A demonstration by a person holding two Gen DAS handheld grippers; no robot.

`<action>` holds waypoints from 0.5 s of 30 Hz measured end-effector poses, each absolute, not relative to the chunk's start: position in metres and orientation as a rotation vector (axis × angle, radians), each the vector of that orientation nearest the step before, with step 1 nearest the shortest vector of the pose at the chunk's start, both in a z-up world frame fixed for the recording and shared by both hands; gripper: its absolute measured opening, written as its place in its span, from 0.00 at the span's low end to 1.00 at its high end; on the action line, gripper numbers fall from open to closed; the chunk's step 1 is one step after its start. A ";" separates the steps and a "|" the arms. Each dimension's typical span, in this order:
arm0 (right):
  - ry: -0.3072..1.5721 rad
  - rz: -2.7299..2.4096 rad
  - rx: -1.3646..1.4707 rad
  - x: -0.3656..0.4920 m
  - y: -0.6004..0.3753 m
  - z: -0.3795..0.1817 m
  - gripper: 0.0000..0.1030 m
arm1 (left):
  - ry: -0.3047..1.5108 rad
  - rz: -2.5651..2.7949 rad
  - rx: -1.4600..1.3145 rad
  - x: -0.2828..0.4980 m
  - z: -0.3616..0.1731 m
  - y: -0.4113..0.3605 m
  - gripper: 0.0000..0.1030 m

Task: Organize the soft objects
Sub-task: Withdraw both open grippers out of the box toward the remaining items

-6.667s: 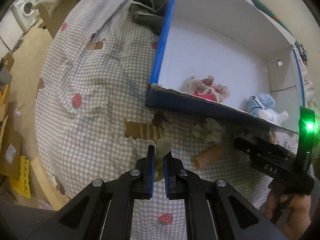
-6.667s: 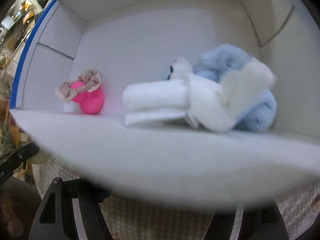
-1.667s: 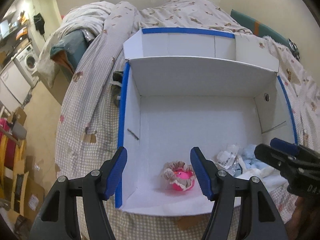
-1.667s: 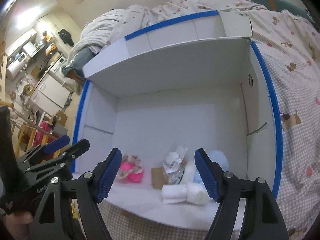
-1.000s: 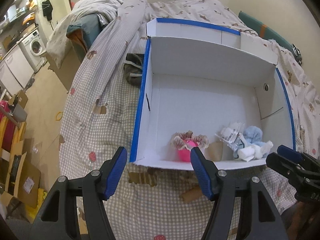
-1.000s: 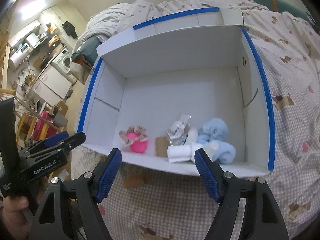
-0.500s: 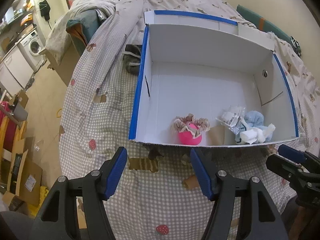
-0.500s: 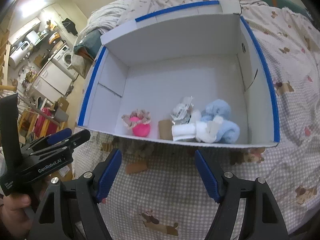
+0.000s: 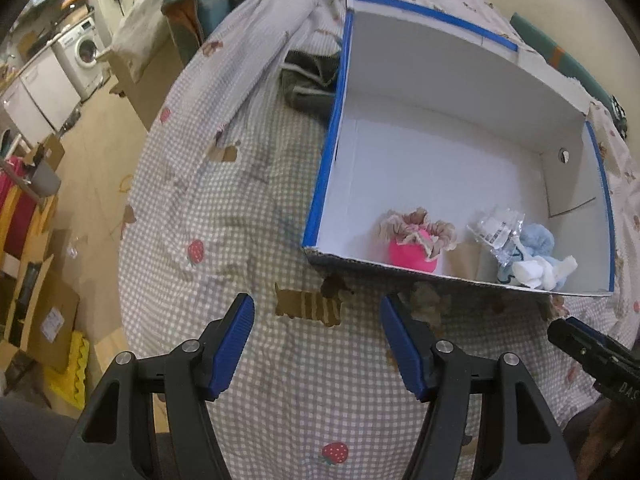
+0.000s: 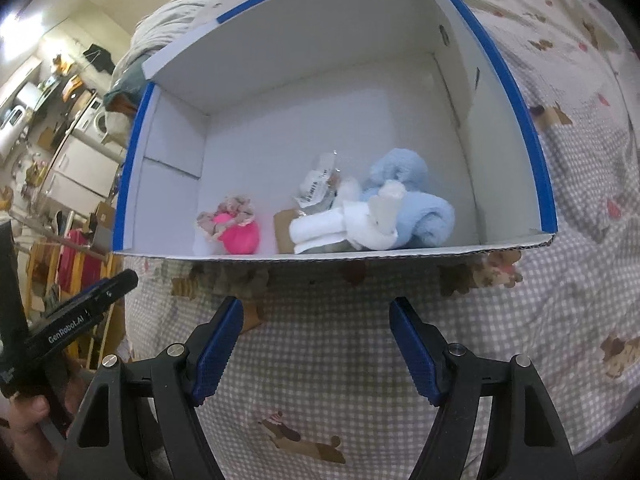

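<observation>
A white cardboard box (image 9: pixel 452 52) (image 10: pixel 320 40) with blue-taped edges lies on the checked bedspread. Along its near wall sit a pink ball with a beige frilly scrunchie (image 9: pixel 416 242) (image 10: pixel 234 226), a brown cardboard piece (image 10: pixel 282 226), a clear plastic packet (image 9: pixel 498 228) (image 10: pixel 318 186) and a blue-and-white plush bundle (image 9: pixel 536 260) (image 10: pixel 396 210). My left gripper (image 9: pixel 316 316) hovers open over the bedspread in front of the box's left corner, nothing between its fingers. My right gripper (image 10: pixel 316 318) stands open over the bedspread before the box's front wall, also empty.
Dark folded clothing (image 9: pixel 308 84) lies against the box's left side. Crumpled bedding (image 9: pixel 224 8) is piled at the far end of the bed. The floor at left holds cardboard boxes (image 9: pixel 44 320) and a washing machine (image 9: pixel 86 48). A hand (image 10: pixel 28 412) holds the left gripper's handle.
Both grippers have dropped lower and pulled back from the box, so more bedspread shows in front of it. Their jaws stay as wide as before.
</observation>
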State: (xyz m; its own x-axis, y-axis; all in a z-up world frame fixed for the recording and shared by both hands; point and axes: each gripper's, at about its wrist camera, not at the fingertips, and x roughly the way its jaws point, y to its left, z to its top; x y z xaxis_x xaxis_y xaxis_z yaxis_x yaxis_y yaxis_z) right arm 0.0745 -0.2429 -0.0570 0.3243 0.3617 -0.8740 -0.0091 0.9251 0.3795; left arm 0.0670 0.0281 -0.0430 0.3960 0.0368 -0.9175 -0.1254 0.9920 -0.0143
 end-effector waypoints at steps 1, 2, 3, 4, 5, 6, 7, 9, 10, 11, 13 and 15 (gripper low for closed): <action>1.227 0.243 0.335 0.075 -0.243 -0.059 0.77 | 1.166 0.096 -0.086 0.067 -0.046 0.027 0.61; 1.231 0.239 0.335 0.076 -0.244 -0.060 0.77 | 1.175 0.077 -0.086 0.068 -0.049 0.025 0.61; 1.238 0.234 0.335 0.077 -0.244 -0.062 0.77 | 1.187 0.045 -0.084 0.069 -0.055 0.020 0.61; 1.243 0.231 0.335 0.079 -0.245 -0.064 0.77 | 1.202 0.016 -0.079 0.070 -0.060 0.015 0.61; 1.248 0.230 0.335 0.080 -0.244 -0.065 0.77 | 1.217 -0.015 -0.073 0.071 -0.066 0.009 0.61; 1.252 0.229 0.332 0.080 -0.244 -0.067 0.77 | 1.233 -0.045 -0.062 0.074 -0.074 0.001 0.61; 1.255 0.227 0.327 0.081 -0.244 -0.068 0.77 | 1.239 -0.052 -0.056 0.075 -0.078 -0.003 0.61; 1.261 0.219 0.319 0.081 -0.246 -0.071 0.77 | 1.255 -0.076 -0.052 0.082 -0.087 -0.016 0.61; 1.264 0.214 0.320 0.082 -0.246 -0.072 0.77 | 1.266 -0.096 -0.054 0.087 -0.092 -0.022 0.61; 1.267 0.207 0.324 0.082 -0.248 -0.074 0.77 | 1.274 -0.107 -0.055 0.090 -0.095 -0.026 0.61; 1.269 0.196 0.331 0.082 -0.253 -0.076 0.77 | 1.301 -0.138 -0.045 0.099 -0.107 -0.037 0.61; 1.272 0.184 0.326 0.081 -0.256 -0.077 0.77 | 1.307 -0.147 -0.015 0.106 -0.119 -0.044 0.61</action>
State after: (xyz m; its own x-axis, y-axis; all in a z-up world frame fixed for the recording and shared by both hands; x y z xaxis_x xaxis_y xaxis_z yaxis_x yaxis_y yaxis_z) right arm 0.0806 -0.2559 -0.0769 0.2885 0.3137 -0.9046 0.0438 0.9395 0.3398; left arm 0.1062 -0.0438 -0.1190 0.2532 -0.1162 -0.9604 0.0996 0.9906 -0.0936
